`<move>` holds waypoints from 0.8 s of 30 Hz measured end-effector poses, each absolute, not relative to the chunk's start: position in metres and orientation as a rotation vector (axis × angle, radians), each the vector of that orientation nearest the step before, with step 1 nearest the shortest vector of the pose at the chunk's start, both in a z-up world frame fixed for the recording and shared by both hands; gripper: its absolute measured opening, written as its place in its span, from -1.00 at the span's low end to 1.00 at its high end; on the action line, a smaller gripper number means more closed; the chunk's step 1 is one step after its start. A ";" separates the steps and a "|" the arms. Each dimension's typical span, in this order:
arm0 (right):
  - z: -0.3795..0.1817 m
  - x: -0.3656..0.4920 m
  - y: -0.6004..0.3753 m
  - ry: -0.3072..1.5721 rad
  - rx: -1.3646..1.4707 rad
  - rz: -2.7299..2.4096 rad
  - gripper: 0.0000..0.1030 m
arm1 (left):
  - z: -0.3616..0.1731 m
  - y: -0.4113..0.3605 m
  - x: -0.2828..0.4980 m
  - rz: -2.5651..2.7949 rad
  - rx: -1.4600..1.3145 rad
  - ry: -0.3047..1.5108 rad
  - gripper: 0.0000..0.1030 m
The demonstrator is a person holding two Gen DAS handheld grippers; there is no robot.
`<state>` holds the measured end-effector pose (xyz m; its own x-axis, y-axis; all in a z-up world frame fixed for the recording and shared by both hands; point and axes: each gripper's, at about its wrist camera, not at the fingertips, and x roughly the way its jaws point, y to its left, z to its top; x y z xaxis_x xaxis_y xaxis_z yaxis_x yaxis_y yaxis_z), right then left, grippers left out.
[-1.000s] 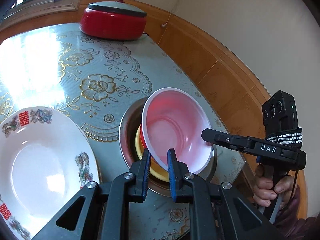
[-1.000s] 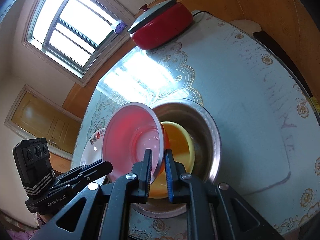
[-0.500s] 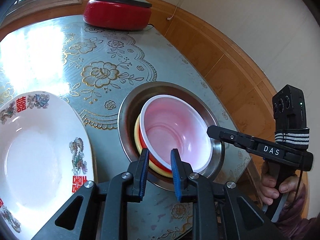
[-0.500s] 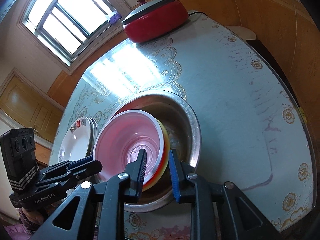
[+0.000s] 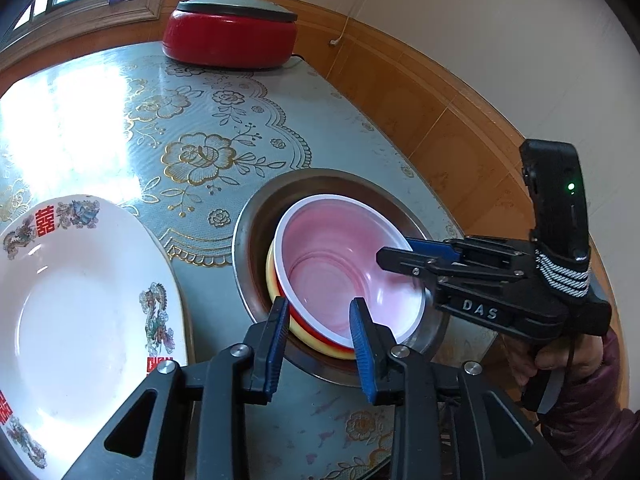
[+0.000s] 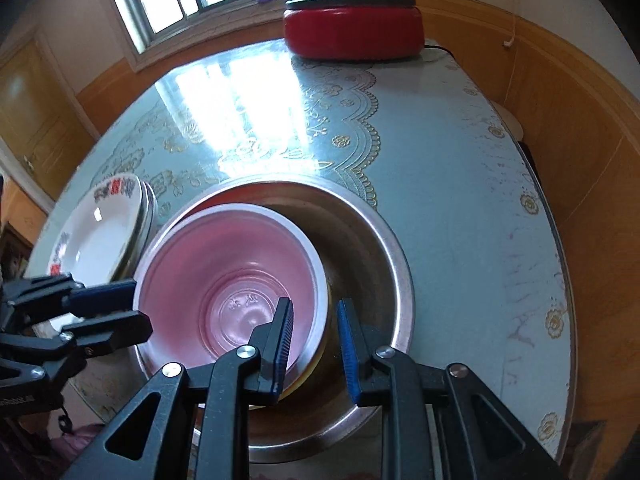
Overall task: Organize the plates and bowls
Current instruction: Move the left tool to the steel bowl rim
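The pink bowl [image 5: 348, 268] sits nested in a yellow bowl [image 5: 276, 276], with a red rim showing between them, and that stack rests inside one steel basin [image 5: 256, 216] on the tabletop [image 5: 240, 80]. That makes at least three nested bowls, counted by their rims, plus the basin.

The left hand-held gripper [image 5: 320, 320] straddles the pink bowl's near rim at six o'clock, its jaws opening and the pads clear of the rim. The right hand-held gripper [image 6: 314, 344] straddles the rim at about four o'clock of the bowl, jaws slightly spread, not pressing it.

At nine o'clock of the basin lies a stack of white plates [image 6: 104, 236] with red and floral marks; three edges can be counted. At twelve o'clock, far across the tabletop, stands one red lidded cooker [image 6: 354, 28]. A hand [image 5: 560, 360] in a purple sleeve grips the right tool.
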<state>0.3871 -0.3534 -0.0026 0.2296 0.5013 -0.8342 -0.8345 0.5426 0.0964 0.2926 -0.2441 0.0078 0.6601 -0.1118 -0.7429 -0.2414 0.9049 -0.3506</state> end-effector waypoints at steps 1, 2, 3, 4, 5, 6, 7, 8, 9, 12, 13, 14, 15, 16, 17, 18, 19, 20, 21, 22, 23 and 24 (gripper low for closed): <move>-0.005 0.386 -0.350 0.953 -0.450 0.945 -0.57 | 0.009 -0.244 0.291 0.085 -0.442 0.848 -0.15; -0.007 0.386 -0.347 0.951 -0.481 0.934 -0.56 | 0.010 -0.243 0.290 0.100 -0.437 0.841 -0.04; -0.009 0.386 -0.344 0.949 -0.508 0.926 -0.54 | 0.011 -0.241 0.288 0.106 -0.439 0.833 -0.03; -0.010 0.386 -0.341 0.941 -0.532 0.920 -0.54 | 0.011 -0.238 0.287 0.108 -0.448 0.832 -0.03; -0.011 0.385 -0.338 0.932 -0.554 0.918 -0.53 | 0.010 -0.235 0.285 0.114 -0.456 0.833 -0.03; -0.012 0.385 -0.337 0.925 -0.576 0.917 -0.53 | 0.009 -0.233 0.284 0.122 -0.463 0.834 -0.03; -0.013 0.385 -0.335 0.913 -0.600 0.911 -0.53 | 0.007 -0.230 0.282 0.126 -0.470 0.834 -0.03; -0.014 0.383 -0.333 0.893 -0.628 0.902 -0.53 | 0.007 -0.228 0.281 0.130 -0.476 0.833 -0.03; -0.014 0.381 -0.331 0.870 -0.657 0.897 -0.53 | 0.006 -0.227 0.280 0.133 -0.481 0.832 -0.03; -0.016 0.374 -0.324 0.810 -0.733 0.885 -0.53 | 0.006 -0.223 0.276 0.141 -0.487 0.826 -0.03; -0.017 0.373 -0.321 0.793 -0.754 0.880 -0.53 | 0.005 -0.223 0.275 0.142 -0.488 0.824 -0.03; -0.018 0.371 -0.320 0.774 -0.775 0.873 -0.53 | 0.005 -0.222 0.274 0.143 -0.489 0.823 -0.03; -0.018 0.368 -0.318 0.752 -0.794 0.866 -0.53 | 0.005 -0.221 0.274 0.144 -0.491 0.824 -0.03; -0.019 0.366 -0.316 0.731 -0.811 0.858 -0.54 | 0.004 -0.221 0.273 0.145 -0.491 0.824 -0.05; -0.020 0.364 -0.314 0.711 -0.827 0.848 -0.54 | 0.004 -0.220 0.272 0.146 -0.490 0.825 -0.06; -0.020 0.363 -0.313 0.696 -0.839 0.838 -0.53 | 0.004 -0.221 0.272 0.147 -0.487 0.825 -0.07; -0.020 0.362 -0.313 0.690 -0.841 0.833 -0.53 | 0.005 -0.221 0.271 0.147 -0.485 0.825 -0.07; -0.019 0.363 -0.313 0.691 -0.834 0.833 -0.53 | 0.005 -0.221 0.271 0.146 -0.483 0.824 -0.07; -0.017 0.364 -0.312 0.699 -0.822 0.835 -0.53 | 0.005 -0.222 0.271 0.145 -0.479 0.823 -0.07; -0.016 0.366 -0.313 0.709 -0.805 0.838 -0.53 | 0.006 -0.222 0.272 0.144 -0.474 0.823 -0.07; -0.014 0.368 -0.313 0.719 -0.786 0.840 -0.53 | 0.006 -0.223 0.272 0.144 -0.469 0.824 -0.08; -0.013 0.371 -0.314 0.728 -0.764 0.841 -0.50 | 0.006 -0.223 0.272 0.144 -0.466 0.824 -0.08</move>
